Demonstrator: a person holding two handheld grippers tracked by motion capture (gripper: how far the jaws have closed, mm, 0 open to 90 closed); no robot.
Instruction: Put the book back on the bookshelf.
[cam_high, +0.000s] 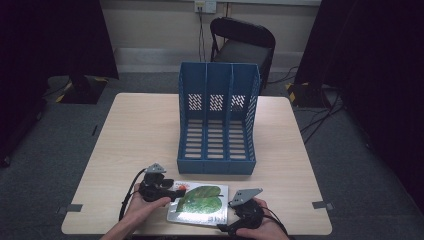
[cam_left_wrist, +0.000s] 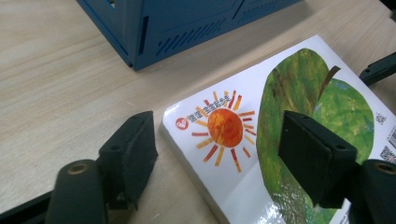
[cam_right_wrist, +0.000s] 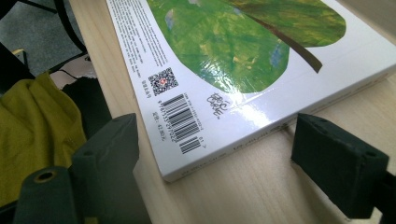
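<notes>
Picture book (cam_high: 200, 204), hard-covered with a glossy leaf-and-sun jacket, is seen lying flat at the near edge of the wooden table (cam_high: 140, 130), just in front of the blue three-slot file rack (cam_high: 218, 117). Left gripper (cam_high: 172, 192) is held at the book's left end, jaws apart, one over the cover by the sun, the other over bare table; the pads are not pressing. Right gripper (cam_high: 234, 209) is placed at the near right corner, jaws wide, straddling the barcode corner (cam_right_wrist: 187, 135) without contact.

Handling is judged stiff and moderately light; little flex is expected, so it should be carried as a board. The laminated cover looks slippery, so a grip across the thickness at an edge is judged safer. The corner overhanging the table's near edge offers access underneath.
</notes>
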